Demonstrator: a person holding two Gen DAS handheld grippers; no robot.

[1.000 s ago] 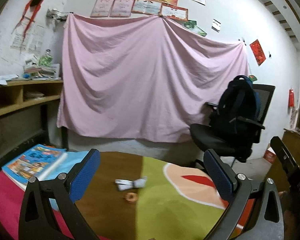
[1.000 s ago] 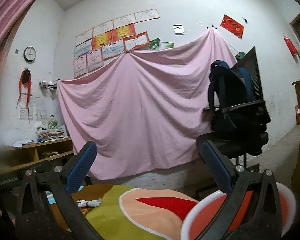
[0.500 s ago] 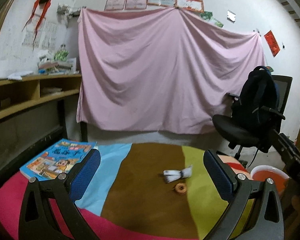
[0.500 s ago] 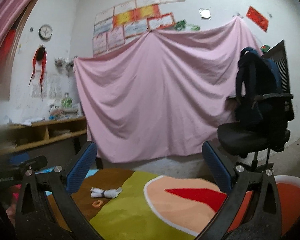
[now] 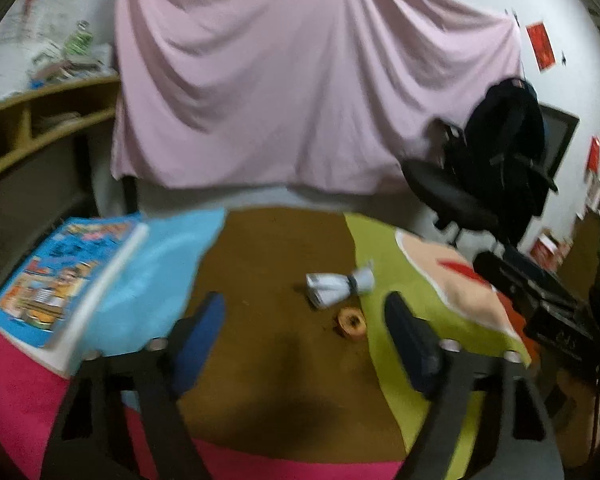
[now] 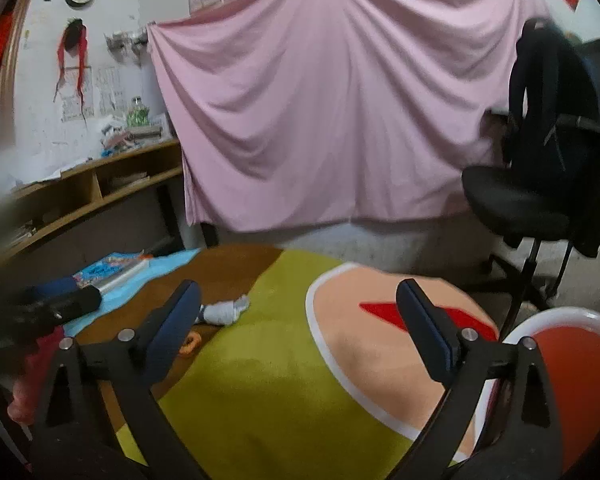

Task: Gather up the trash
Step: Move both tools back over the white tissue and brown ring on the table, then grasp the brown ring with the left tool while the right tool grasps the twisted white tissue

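White crumpled paper wad [image 5: 338,288] on brown stripe of tablecloth [image 5: 260,280], small orange ring [image 5: 351,322] touching close beside. Nearer now than a second ago. Left gripper [image 5: 306,334] just short of wad, jaws closing, nothing between. Right gripper [image 6: 300,326] wide, empty, beside red basin [image 6: 572,364]. Pickup likely next.

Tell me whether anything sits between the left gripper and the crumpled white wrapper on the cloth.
Nothing visible blocks it. The left gripper, its jaws closing with nothing between them, faces bare brown cloth up to the white wrapper. The small orange ring lies just this side of the wrapper, slightly right of the direct line. The book lies far off left.
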